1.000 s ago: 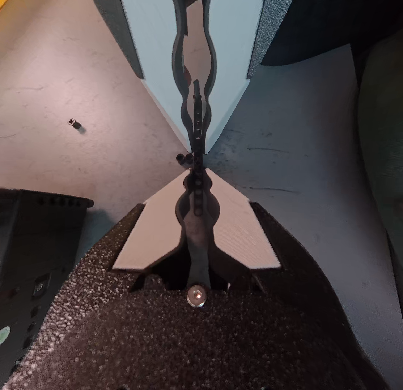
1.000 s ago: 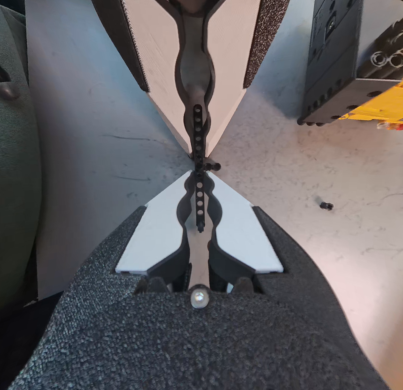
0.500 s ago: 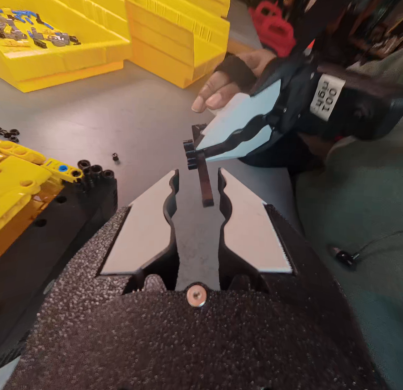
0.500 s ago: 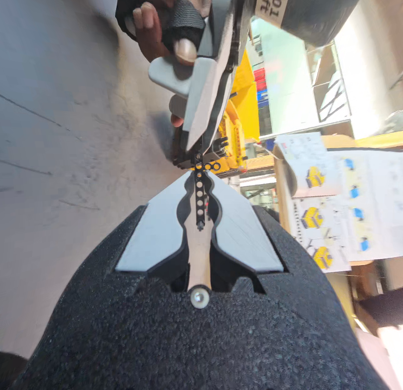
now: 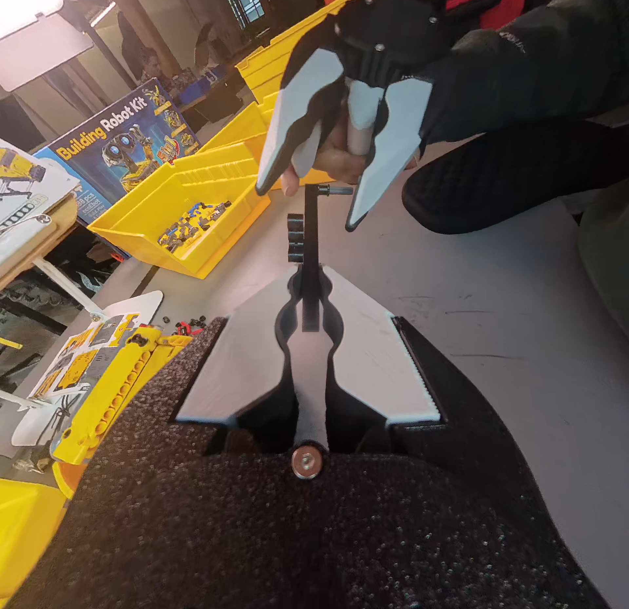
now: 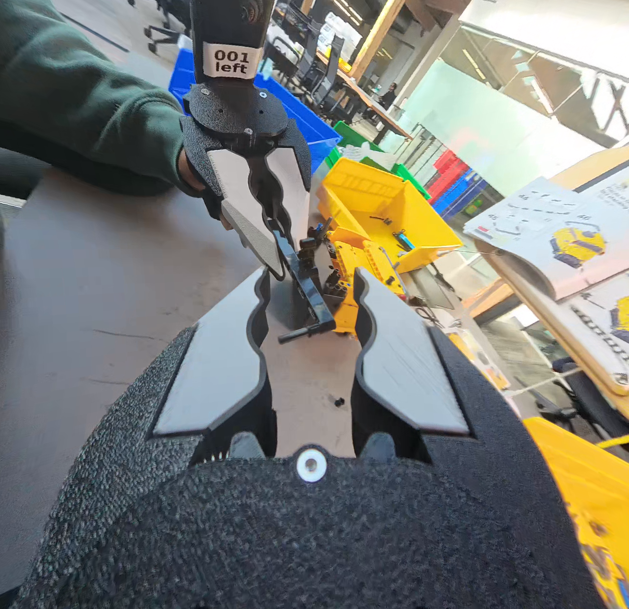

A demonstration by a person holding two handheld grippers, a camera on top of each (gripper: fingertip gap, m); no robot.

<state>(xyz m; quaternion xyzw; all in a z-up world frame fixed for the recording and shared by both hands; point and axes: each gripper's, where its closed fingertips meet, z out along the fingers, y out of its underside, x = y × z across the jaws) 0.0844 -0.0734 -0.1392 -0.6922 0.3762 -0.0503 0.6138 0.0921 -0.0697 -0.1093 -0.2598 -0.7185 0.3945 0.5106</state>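
My left gripper (image 5: 310,269) is shut on the lower end of a thin black holed beam (image 5: 311,232), which stands up out of its fingertips. Black connector pieces (image 5: 295,239) stick out of the beam's left side, and a short pin (image 5: 335,189) sticks out at its top. My right gripper (image 5: 306,208) is open, its fingers spread either side of the beam's top end. In the right wrist view, my right gripper (image 6: 311,276) is open around the beam (image 6: 306,296) and touches nothing. The left gripper (image 6: 284,252) clamps the beam's far end there.
A yellow and black brick model (image 5: 112,398) lies at the left, over an instruction booklet (image 5: 85,354). A yellow bin (image 5: 146,249) of small parts and a blue kit box (image 5: 112,140) stand behind. A loose black pin (image 6: 338,402) lies on the grey table (image 5: 476,320). Both grippers' tips are close together, under 4 cm apart.
A second ago both grippers clamped the beam. Then the left opened while the right held it. Now the left is shut on the beam and the right has opened.
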